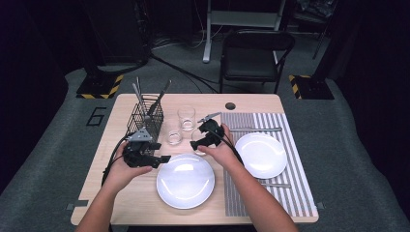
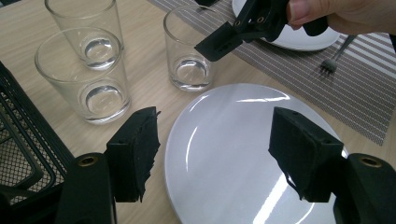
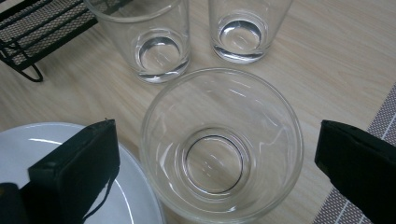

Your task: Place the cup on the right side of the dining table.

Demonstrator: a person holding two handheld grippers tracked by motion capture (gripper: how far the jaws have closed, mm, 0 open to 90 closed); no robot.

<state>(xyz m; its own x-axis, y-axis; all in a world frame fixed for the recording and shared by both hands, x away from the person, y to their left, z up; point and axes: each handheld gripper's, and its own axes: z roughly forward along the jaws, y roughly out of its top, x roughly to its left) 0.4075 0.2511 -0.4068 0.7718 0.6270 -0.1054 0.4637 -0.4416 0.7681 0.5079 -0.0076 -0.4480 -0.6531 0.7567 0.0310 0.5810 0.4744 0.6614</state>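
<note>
The right gripper point(image 1: 199, 143) is hovering just above a clear drinking glass point(image 3: 222, 144), its jaws standing wide apart with the glass's rim lying between them and neither pad touching it. That glass is standing upright on the bare wooden table point(image 1: 135, 193), just beside the rim of the near white plate point(image 1: 185, 181) on one side and close to the edge of the striped placemat point(image 1: 295, 193) on the other. In the left gripper view the same glass point(image 2: 189, 46) is showing with one black jaw of the right gripper hanging over its mouth. Two further glasses point(image 3: 161, 35) are standing beyond it (both empty and upright), nearer the black wire basket point(image 1: 145, 118), which is holding upright cutlery. The left gripper point(image 1: 164, 158) is resting low over the table at the left edge of the near plate, its jaws open and holding nothing, with the plate's rim showing between them. A second white plate point(image 1: 261, 154) is lying on the placemat, with a fork point(image 2: 334, 60) just beside it.
</note>
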